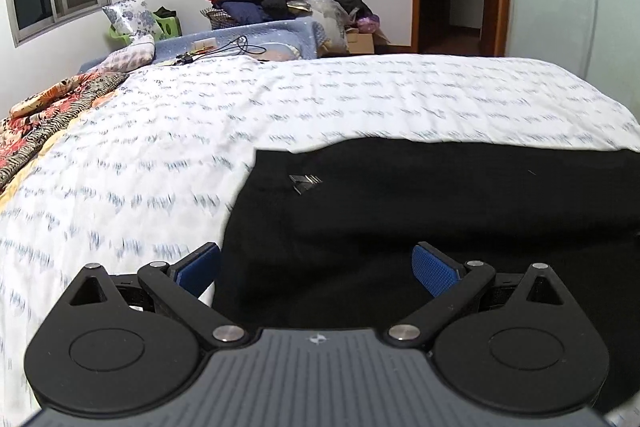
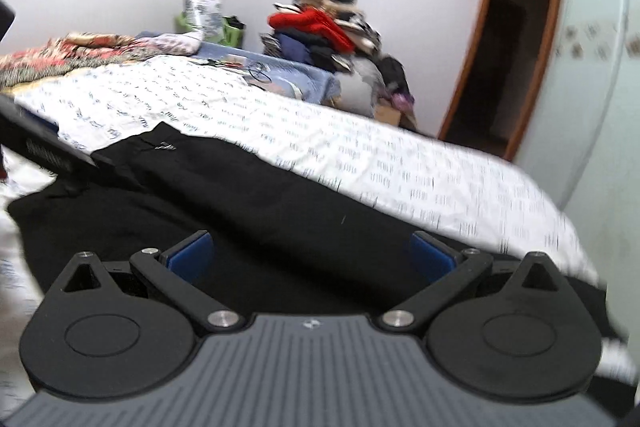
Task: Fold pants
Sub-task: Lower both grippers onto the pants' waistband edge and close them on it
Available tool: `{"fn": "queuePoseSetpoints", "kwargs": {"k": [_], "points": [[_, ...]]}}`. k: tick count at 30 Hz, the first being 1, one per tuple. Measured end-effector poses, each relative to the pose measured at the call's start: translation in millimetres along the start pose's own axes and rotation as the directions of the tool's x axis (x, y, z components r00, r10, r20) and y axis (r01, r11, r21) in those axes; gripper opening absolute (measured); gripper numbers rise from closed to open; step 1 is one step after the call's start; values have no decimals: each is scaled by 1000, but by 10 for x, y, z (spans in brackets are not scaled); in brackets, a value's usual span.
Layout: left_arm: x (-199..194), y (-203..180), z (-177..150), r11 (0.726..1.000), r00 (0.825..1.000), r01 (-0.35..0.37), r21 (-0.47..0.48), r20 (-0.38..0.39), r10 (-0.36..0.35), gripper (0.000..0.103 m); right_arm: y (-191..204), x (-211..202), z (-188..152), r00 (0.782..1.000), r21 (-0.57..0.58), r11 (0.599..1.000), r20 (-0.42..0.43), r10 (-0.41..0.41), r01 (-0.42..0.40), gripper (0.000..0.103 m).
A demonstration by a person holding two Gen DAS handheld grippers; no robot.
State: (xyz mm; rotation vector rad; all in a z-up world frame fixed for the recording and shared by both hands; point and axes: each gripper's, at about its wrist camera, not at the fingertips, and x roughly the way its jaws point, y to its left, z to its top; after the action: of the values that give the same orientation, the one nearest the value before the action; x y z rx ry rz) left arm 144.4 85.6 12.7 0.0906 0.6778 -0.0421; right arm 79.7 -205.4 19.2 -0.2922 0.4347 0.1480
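Both grippers over the pants, jaws wide apart!
Black pants point(image 1: 400, 211) lie flat on the bed point(image 1: 280, 99); left gripper point(image 1: 316, 267) and right gripper point(image 2: 312, 259) are empty. Soft, limp cloth, best pinched at an edge.

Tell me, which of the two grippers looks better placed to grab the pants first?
Probably the left gripper. It is open right at the edge of the black pants, near the small logo, so it could pinch that edge. The right gripper, also open, hovers over the middle of the cloth, away from any edge.
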Motion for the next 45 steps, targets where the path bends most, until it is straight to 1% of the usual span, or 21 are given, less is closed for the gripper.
{"fn": "queuePoseSetpoints", "kwargs": {"k": [3, 7, 10, 12, 16, 21, 26, 28, 30, 31, 32, 33, 34, 35, 36, 37, 38, 39, 41, 42, 45], "points": [[347, 268, 194, 999, 999, 36, -33, -32, -37, 102, -204, 329, 153, 999, -16, 999, -24, 47, -48, 103], [837, 561, 402, 994, 992, 102, -49, -69, -106, 102, -450, 754, 286, 986, -42, 988, -83, 144, -148, 103], [1163, 647, 509, 990, 986, 140, -7, -88, -140, 102, -575, 1069, 364, 970, -93, 970, -110, 215, -225, 103], [1345, 684, 571, 987, 986, 155, 28, -71, -153, 102, -666, 1273, 407, 954, -116, 952, -130, 269, -284, 103], [1664, 733, 673, 982, 986, 163, 92, -55, -158, 102, -718, 1724, 468, 937, -170, 930, -190, 294, -326, 103], [1979, 728, 738, 963, 976, 213, 162, -75, -203, 101, -901, 2255, 465, 908, -145, 920, -277, 316, -364, 103], [2157, 689, 721, 940, 957, 288, 184, -87, -277, 101, -1069, 2669, 429, 849, -55, 898, -356, 392, -437, 103], [2185, 683, 703, 936, 951, 305, 177, -102, -291, 92, -1105, 2816, 399, 822, -20, 888, -388, 416, -459, 103], [2175, 680, 708, 932, 946, 322, 168, -101, -309, 68, -1134, 2974, 358, 784, 25, 877, -437, 441, -480, 102], [2162, 679, 710, 932, 946, 322, 167, -102, -308, 65, -1151, 3025, 337, 767, 49, 870, -448, 459, -491, 103], [2143, 669, 719, 937, 950, 307, 167, -104, -293, 60, -1162, 3052, 324, 757, 65, 863, -450, 474, -502, 99], [2123, 674, 723, 939, 951, 303, 164, -112, -287, 54, -1172, 3049, 322, 746, 74, 850, -444, 496, -522, 90], [2101, 676, 732, 940, 951, 302, 159, -120, -285, 50, -1182, 3034, 323, 737, 77, 838, -436, 516, -541, 85], [2077, 679, 739, 943, 951, 298, 151, -128, -281, 41, -1190, 3022, 332, 730, 80, 829, -432, 529, -553, 71], [2052, 683, 748, 944, 950, 299, 138, -137, -281, 31, -1203, 2996, 340, 722, 85, 820, -429, 543, -567, 51], [2029, 688, 756, 946, 949, 297, 129, -145, -279, 29, -1213, 2964, 354, 713, 89, 809, -423, 559, -581, 38], [1995, 689, 758, 948, 951, 293, 123, -145, -275, 22, -1217, 2942, 366, 712, 90, 806, -418, 564, -585, 13], [1962, 690, 763, 949, 950, 293, 117, -146, -275, 15, -1212, 2910, 375, 717, 83, 808, -416, 560, -583, 7], [1889, 697, 773, 953, 953, 286, 103, -132, -272, 7, -1162, 2813, 383, 740, 40, 819, -406, 536, -572, 7], [1855, 708, 788, 957, 957, 276, 89, -123, -264, 7, -1125, 2762, 392, 758, 19, 831, -398, 517, -556, 6], [1773, 759, 857, 967, 965, 253, 34, -76, -250, 7, -988, 2585, 451, 836, -86, 874, -351, 422, -477, 5]]}}
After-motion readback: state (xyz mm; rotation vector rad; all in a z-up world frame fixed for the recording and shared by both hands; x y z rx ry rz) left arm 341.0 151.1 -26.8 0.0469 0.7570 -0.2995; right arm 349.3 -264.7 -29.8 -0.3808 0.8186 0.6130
